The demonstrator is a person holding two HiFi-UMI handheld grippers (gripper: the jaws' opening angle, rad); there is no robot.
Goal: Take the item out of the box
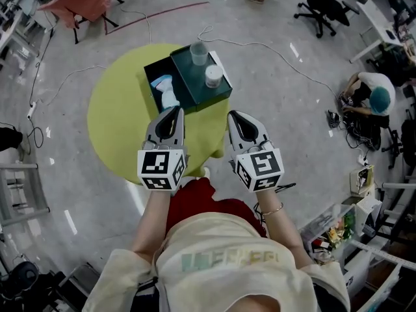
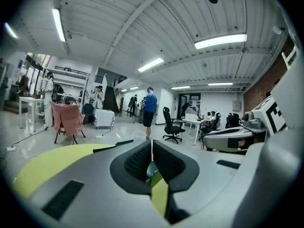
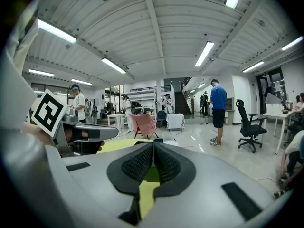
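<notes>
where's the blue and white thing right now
Head view, upper middle: the blue and white thing lies in the open dark box on the yellow-green table, just ahead of the left claw and left of the clear cup.

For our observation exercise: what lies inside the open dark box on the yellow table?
A pale blue item lies inside the open box. The left gripper overlaps its near corner, so anything there is hidden.

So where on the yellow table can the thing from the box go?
The yellow table is bare left of the green box, out to its round rim. The box itself is crowded: a blue-white item inside, a cup and a white pot beside it.
</notes>
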